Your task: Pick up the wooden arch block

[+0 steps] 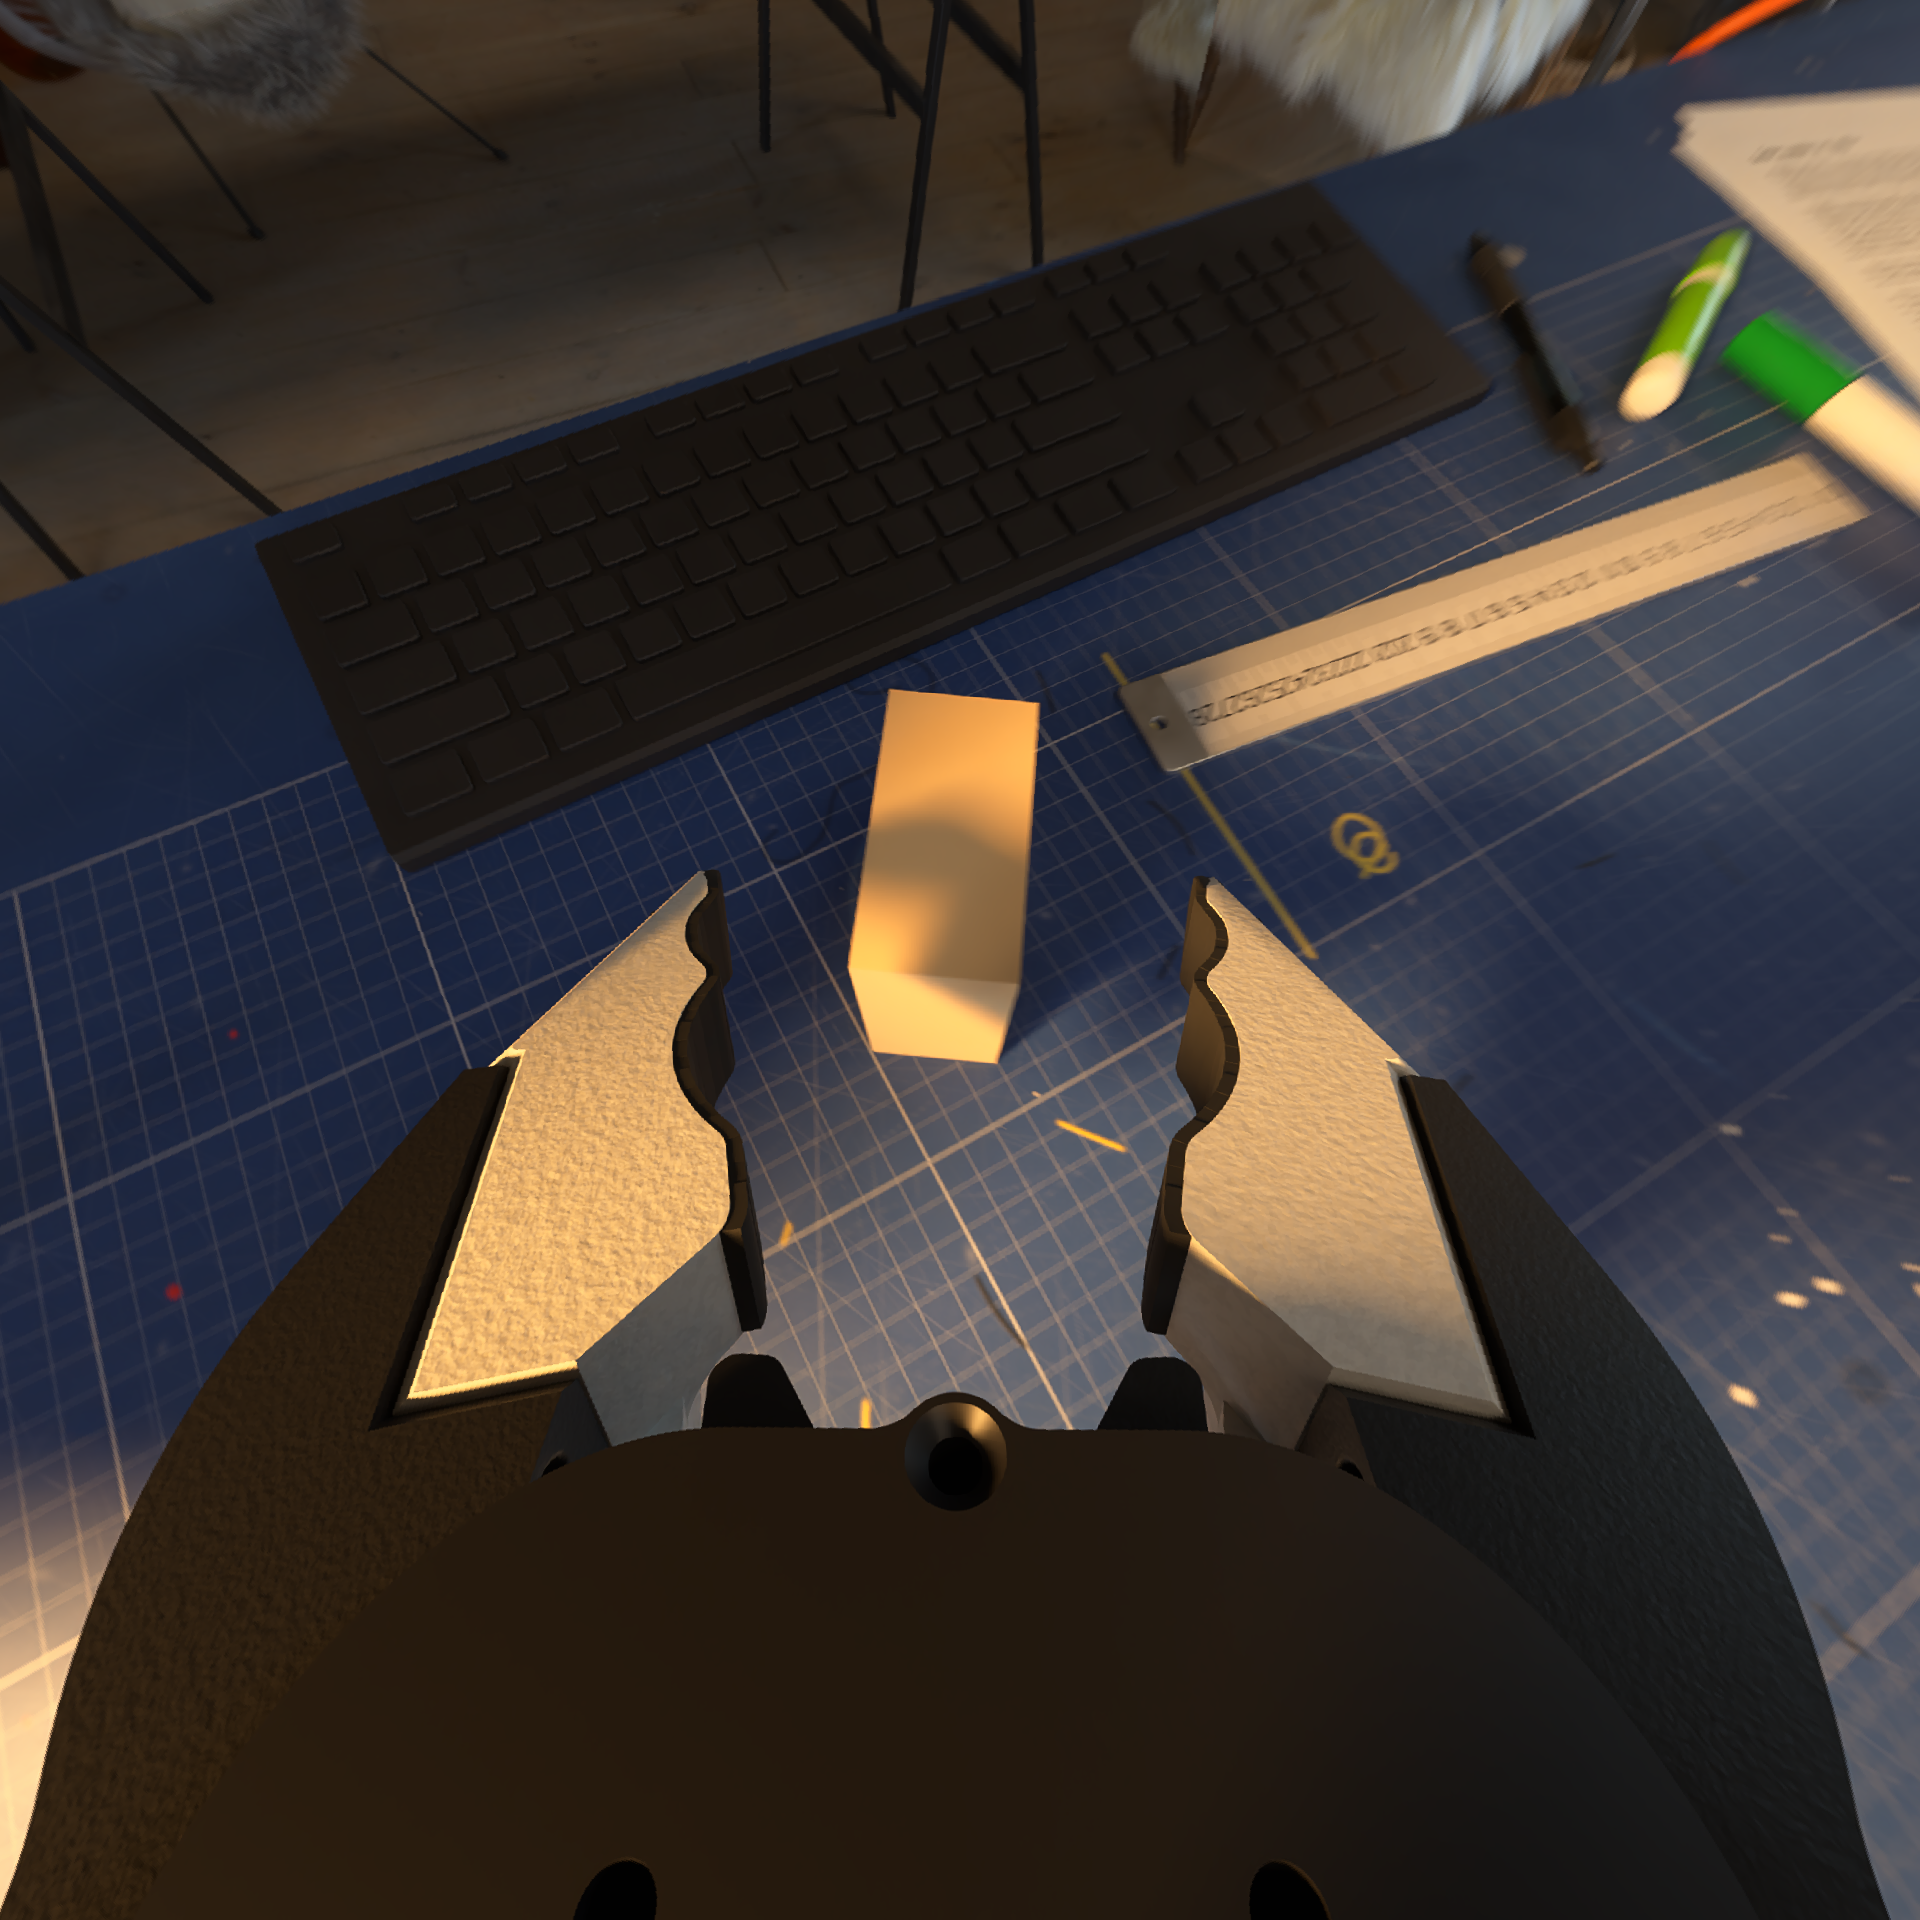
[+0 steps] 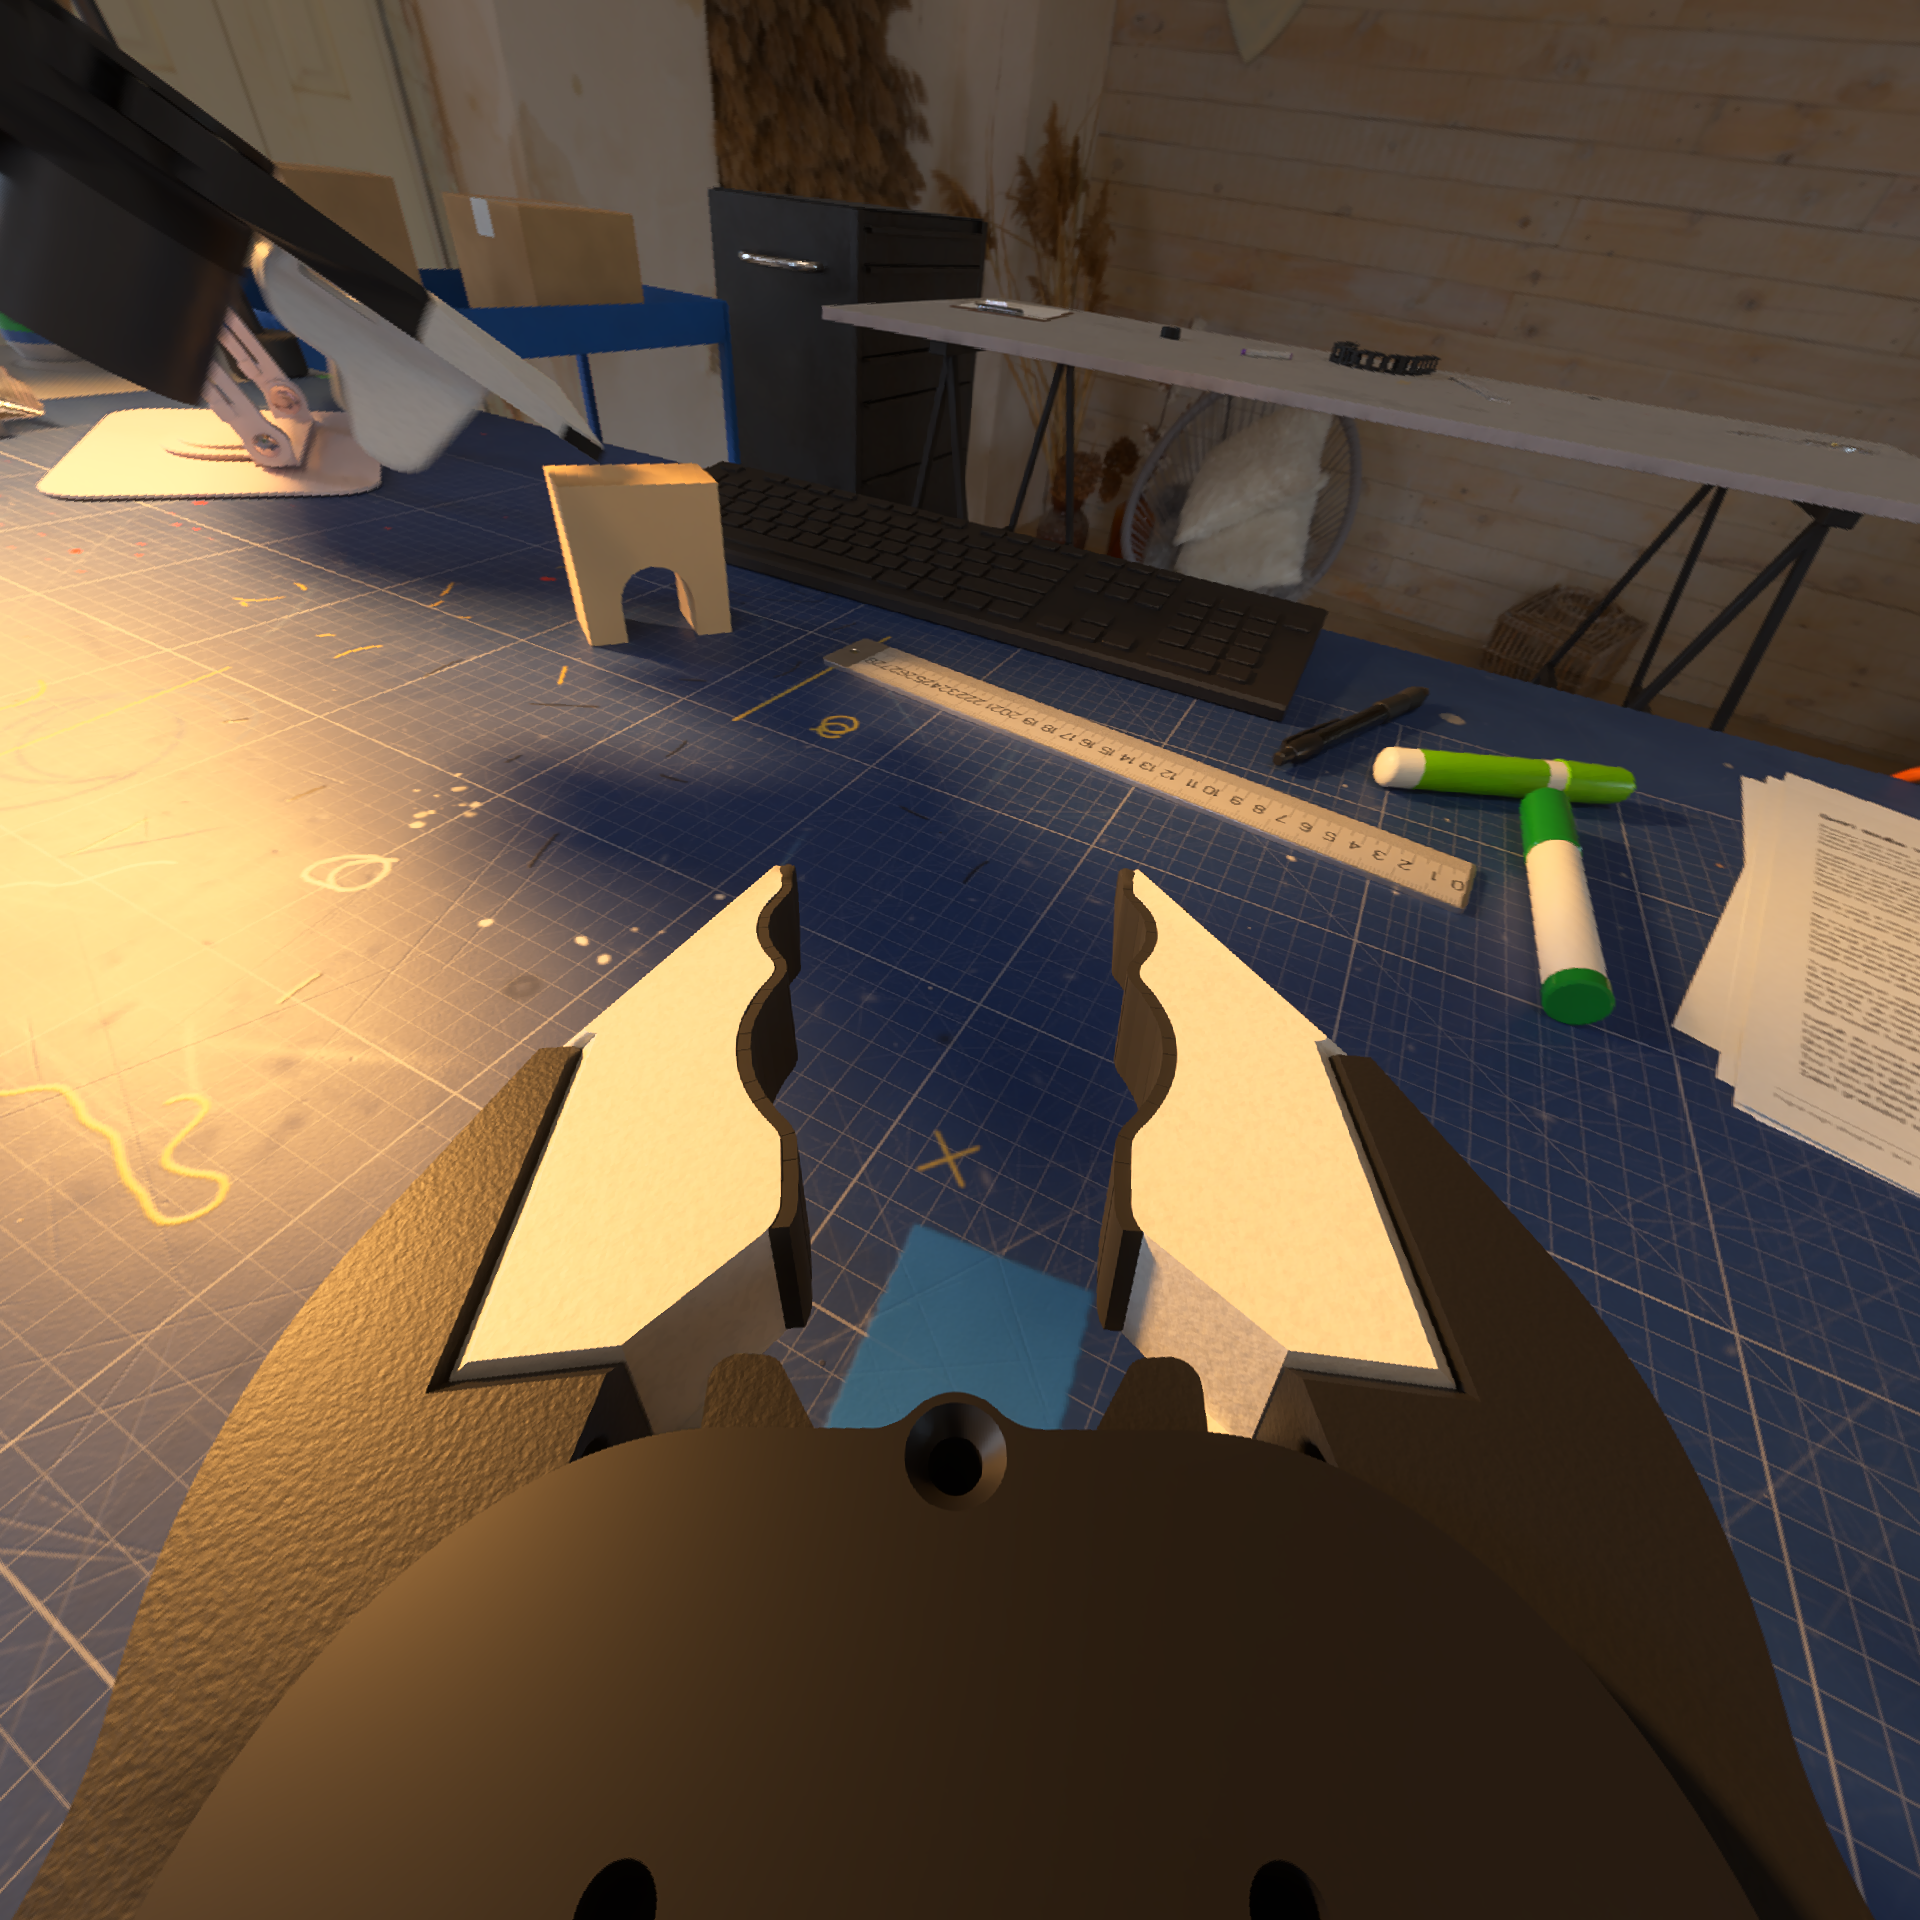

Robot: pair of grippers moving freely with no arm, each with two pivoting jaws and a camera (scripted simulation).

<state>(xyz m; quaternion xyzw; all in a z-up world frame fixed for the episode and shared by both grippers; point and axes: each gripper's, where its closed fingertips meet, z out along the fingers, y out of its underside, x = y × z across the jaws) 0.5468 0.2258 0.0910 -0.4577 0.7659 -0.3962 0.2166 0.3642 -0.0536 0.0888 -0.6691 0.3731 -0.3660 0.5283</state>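
The wooden arch block (image 1: 945,873) stands upright on the blue cutting mat (image 1: 312,987), just in front of the keyboard. In the left wrist view I see its flat top from above. My left gripper (image 1: 954,888) is open and hovers over the block, one finger on each side, not touching it. In the right wrist view the arch block (image 2: 636,545) stands at the far left with its opening facing me, and the left gripper (image 2: 405,395) hangs above it. My right gripper (image 2: 954,883) is open and empty, low over the mat, well away from the block.
A black keyboard (image 1: 852,499) lies behind the block. A metal ruler (image 1: 1475,613), a black pen (image 1: 1532,348), two green markers (image 1: 1688,317) and a paper stack (image 1: 1829,197) lie to the right. A blue paper square (image 2: 966,1320) lies under my right gripper.
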